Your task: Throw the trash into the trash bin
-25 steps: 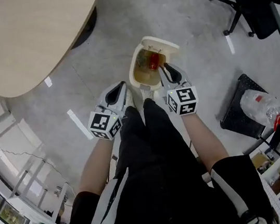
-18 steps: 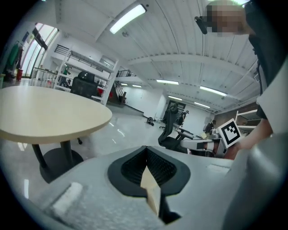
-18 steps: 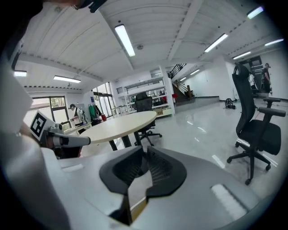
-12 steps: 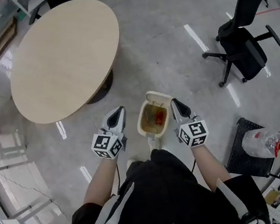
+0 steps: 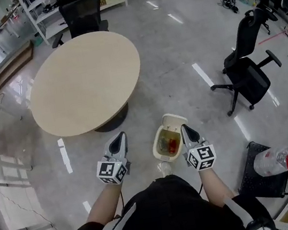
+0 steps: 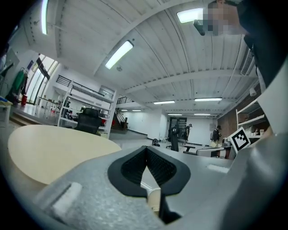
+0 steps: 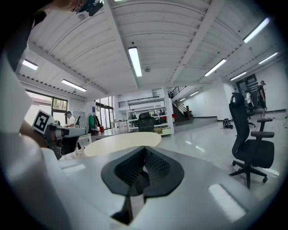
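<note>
A cream trash bin (image 5: 162, 145) stands on the floor with its lid (image 5: 173, 119) flipped back. Red and orange trash (image 5: 171, 144) lies inside it. My left gripper (image 5: 120, 136) hovers to the bin's left, my right gripper (image 5: 185, 129) at its right rim, both well above it. Each one's jaws come to a closed point with nothing between them. The left gripper (image 6: 146, 150) looks out level across the room, past the round table (image 6: 49, 148). The right gripper (image 7: 144, 151) also faces the table (image 7: 123, 143); the bin is out of both gripper views.
The round wooden table (image 5: 85, 80) stands ahead on the left. A black office chair (image 5: 246, 74) is on the right and another (image 5: 82, 14) beyond the table. A clear plastic bottle (image 5: 273, 160) rests on a black mat (image 5: 251, 178) at lower right. Shelving lines the edges.
Both grippers have risen away from the bin, which now looks smaller and lower. The head view has tilted up, bringing the whole table and more of the room into sight.
</note>
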The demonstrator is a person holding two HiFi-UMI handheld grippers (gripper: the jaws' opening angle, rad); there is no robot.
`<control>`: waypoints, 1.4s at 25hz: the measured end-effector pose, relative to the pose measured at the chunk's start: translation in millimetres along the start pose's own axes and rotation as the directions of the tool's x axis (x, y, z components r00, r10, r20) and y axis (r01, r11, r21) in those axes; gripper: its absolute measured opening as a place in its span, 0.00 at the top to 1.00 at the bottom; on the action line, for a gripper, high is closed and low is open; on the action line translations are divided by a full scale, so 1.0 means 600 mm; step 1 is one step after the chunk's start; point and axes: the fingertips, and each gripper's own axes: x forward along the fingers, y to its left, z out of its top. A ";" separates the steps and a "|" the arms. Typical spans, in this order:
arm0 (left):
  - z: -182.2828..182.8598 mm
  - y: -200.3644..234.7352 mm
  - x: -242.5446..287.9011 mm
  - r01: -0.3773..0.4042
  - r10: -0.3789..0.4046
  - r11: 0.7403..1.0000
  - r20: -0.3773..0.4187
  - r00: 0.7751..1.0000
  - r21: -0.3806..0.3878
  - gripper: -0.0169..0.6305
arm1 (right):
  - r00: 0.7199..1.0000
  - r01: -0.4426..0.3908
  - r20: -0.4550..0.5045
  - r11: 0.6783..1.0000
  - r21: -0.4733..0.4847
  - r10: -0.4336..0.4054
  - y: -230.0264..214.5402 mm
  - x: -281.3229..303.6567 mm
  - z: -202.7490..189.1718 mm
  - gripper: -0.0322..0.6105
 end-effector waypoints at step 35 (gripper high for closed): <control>0.081 -0.105 -0.286 0.143 -0.153 0.987 0.148 0.977 0.077 0.97 | 0.967 0.155 0.190 0.984 0.089 -0.170 0.121 -0.365 0.058 0.94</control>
